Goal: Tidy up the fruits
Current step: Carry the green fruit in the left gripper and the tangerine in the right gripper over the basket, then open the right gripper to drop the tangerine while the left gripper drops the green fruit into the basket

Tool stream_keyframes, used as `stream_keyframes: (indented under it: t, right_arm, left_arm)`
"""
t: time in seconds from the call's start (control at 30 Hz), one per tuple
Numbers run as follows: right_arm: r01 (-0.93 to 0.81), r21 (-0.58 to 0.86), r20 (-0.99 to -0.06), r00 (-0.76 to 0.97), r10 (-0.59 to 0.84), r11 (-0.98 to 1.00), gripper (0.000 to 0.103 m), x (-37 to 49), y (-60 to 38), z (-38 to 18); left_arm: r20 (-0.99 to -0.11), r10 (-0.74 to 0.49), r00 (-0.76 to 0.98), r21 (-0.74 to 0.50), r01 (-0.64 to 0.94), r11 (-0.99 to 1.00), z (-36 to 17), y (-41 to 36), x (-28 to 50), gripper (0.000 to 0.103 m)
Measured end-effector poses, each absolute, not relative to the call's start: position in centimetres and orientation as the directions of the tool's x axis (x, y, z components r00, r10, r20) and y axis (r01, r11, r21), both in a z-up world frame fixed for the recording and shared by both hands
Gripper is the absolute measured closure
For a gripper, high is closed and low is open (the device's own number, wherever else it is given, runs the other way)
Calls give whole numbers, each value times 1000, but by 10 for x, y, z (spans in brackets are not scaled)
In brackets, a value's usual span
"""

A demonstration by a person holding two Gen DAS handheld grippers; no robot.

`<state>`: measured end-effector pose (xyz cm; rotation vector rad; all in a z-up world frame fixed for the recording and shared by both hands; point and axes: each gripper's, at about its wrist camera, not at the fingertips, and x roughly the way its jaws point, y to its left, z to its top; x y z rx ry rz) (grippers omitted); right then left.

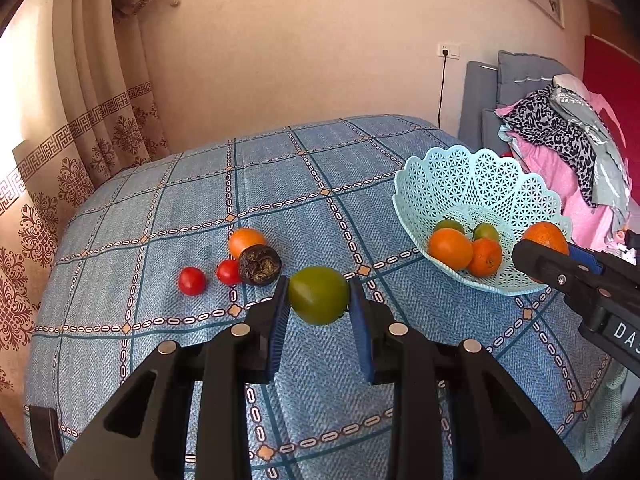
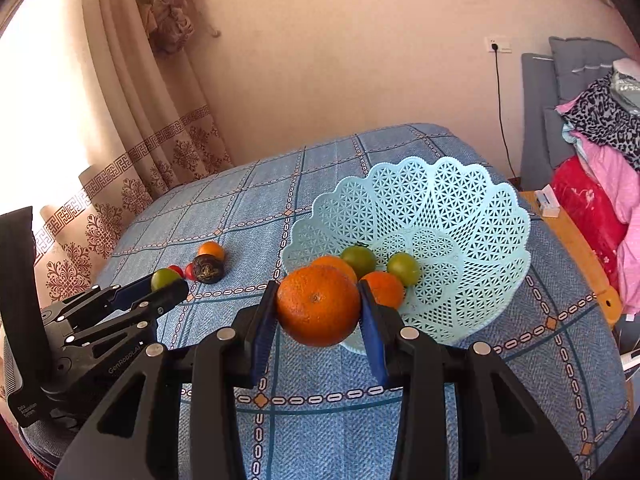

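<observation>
**Two claws, two fruits held at once**

Both claws are loaded. The left claw (image 1: 319, 300) is pinching a green fruit (image 1: 318, 295) between its blue pads, held over the middle of the desk (image 1: 280, 184), which wears a blue checked cloth. The right claw (image 2: 319, 310) is clamped on a big orange (image 2: 318, 305), right at the near rim of the pale blue lattice basket (image 2: 460, 216).

That basket sits toward the right edge of the desk and already has two oranges (image 1: 451, 248) and two green fruits (image 1: 486, 232) lying in its bottom.

Loose on the cloth toward the left edge: a small orange (image 1: 246, 241), a dark wrinkly round fruit (image 1: 260, 265) touching it on the near side, and two little red tomatoes (image 1: 192, 281), one of them tucked right against the dark fruit, the other a bit apart.

Patterned curtains (image 1: 100, 120) hang past the far left corner, and a pile of clothes (image 1: 568, 148) sits beyond the right edge.
</observation>
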<state>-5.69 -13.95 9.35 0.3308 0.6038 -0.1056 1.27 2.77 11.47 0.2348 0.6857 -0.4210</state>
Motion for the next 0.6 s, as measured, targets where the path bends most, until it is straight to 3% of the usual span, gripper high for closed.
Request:
stream_keyframes:
  t: [0.6]
  right_arm:
    - [296, 259, -558, 823, -108, 920, 64, -63, -194, 96]
  left_arm:
    - [-655, -377, 654, 51, 537, 842, 128, -24, 24, 73]
